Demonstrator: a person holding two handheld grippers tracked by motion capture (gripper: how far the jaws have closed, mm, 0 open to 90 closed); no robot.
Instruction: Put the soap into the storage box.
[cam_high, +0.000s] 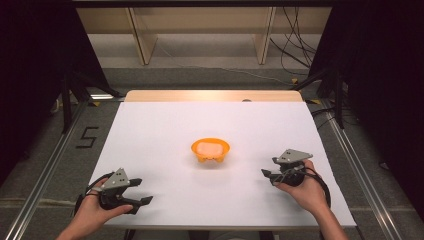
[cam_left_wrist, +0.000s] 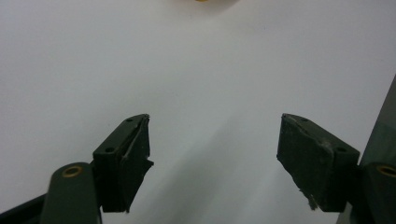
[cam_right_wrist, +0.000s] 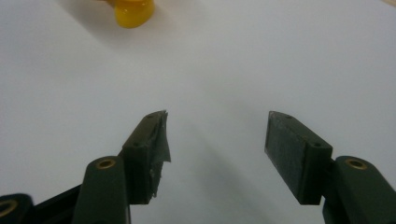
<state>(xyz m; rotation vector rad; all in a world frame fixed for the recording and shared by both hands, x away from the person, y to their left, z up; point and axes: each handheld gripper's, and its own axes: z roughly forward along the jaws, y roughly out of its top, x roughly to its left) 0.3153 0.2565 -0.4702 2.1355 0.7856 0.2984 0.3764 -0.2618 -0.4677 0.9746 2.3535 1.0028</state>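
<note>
An orange bowl (cam_high: 210, 150) with something pale inside stands near the middle of the white table (cam_high: 165, 125). My left gripper (cam_high: 144, 191) rests low at the front left, held by a hand, jaws wide apart and empty; in the left gripper view it (cam_left_wrist: 215, 119) faces bare table with a sliver of the bowl (cam_left_wrist: 201, 1) at the top edge. My right gripper (cam_high: 264, 174) is at the front right, open and empty, pointing left toward the bowl. In the right gripper view it (cam_right_wrist: 217, 115) sees the bowl's foot (cam_right_wrist: 133, 13) at the upper left.
The white sheet covers a wooden tabletop whose far edge (cam_high: 212, 95) shows beyond it. Metal rails (cam_high: 45, 175) run along both sides on the floor, with cables (cam_high: 295, 45) at the back right and a "5" mark (cam_high: 87, 136) on the left floor.
</note>
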